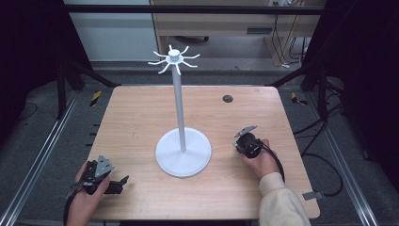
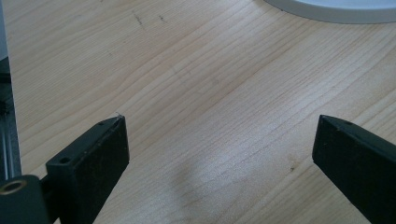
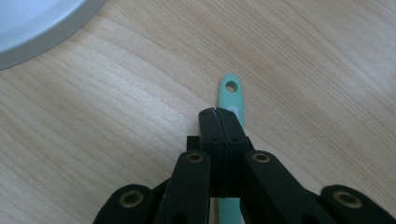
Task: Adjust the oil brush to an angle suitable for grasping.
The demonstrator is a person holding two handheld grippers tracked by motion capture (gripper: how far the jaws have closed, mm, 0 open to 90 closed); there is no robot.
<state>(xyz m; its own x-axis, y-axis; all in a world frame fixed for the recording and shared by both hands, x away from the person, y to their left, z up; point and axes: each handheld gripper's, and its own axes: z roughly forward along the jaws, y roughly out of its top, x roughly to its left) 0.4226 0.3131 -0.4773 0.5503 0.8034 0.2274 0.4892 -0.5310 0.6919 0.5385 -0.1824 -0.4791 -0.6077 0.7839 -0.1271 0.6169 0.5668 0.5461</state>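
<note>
A white hanging stand (image 1: 182, 94) with hooked arms at its top rises from a round base (image 1: 183, 153) in the middle of the wooden table (image 1: 136, 117). My left gripper (image 1: 121, 182) rests at the near left, open, with bare wood between its jaws (image 2: 219, 126); the base's rim (image 2: 336, 11) lies ahead. My right gripper (image 1: 236, 143) sits right of the base, jaws shut together (image 3: 215, 113). A mint-green flat handle (image 3: 231, 91) with a hole in its end lies flat beneath them and pokes out past the tips. Whether the jaws touch it I cannot tell.
A dark round grommet (image 1: 227, 98) sits in the table's far right part. Black frame rails and cables run along both sides of the table. The stand's base edge (image 3: 32, 23) is close at the upper left of the right gripper view.
</note>
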